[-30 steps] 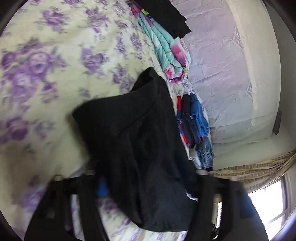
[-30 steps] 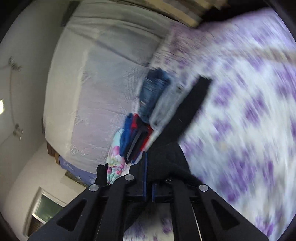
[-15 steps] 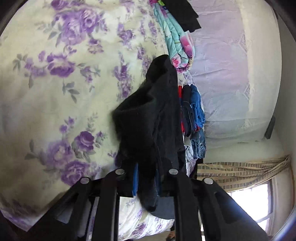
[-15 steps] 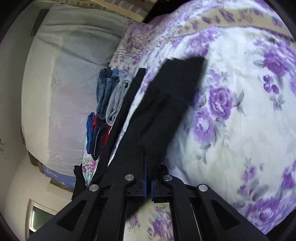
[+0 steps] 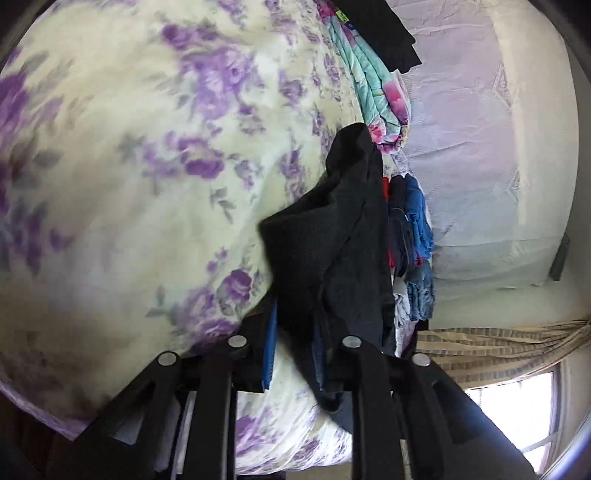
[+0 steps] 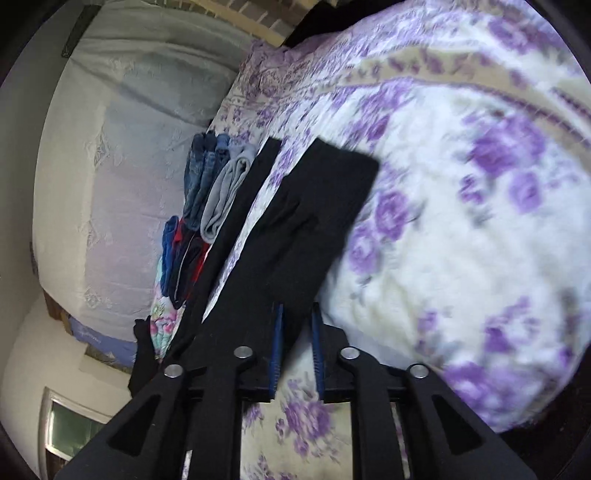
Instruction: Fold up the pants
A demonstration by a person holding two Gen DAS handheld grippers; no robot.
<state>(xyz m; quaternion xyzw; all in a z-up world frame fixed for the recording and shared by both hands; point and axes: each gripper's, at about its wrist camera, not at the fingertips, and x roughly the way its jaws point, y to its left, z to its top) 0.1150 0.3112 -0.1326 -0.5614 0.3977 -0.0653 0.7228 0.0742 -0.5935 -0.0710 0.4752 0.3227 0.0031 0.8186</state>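
Note:
Black pants (image 5: 332, 236) lie on a bed with a purple-flowered sheet (image 5: 129, 184). In the left wrist view my left gripper (image 5: 293, 350) has its blue pads parted a little, with the bunched waist end of the pants between them. In the right wrist view the pants (image 6: 306, 218) stretch away over the sheet (image 6: 461, 258), legs flat. My right gripper (image 6: 297, 347) has its pads parted too, with the near end of the cloth between them.
A row of folded clothes (image 6: 207, 199), blue, grey and red, lies along the bed's far edge by the white wall (image 6: 122, 166). A floral quilt (image 5: 373, 81) with a black garment (image 5: 384, 33) lies beyond. A curtain and window (image 5: 509, 369) are to the right.
Both grippers' jaws have parted from shut. The pants have been lowered onto the bed and now lie stretched out, the legs flat.

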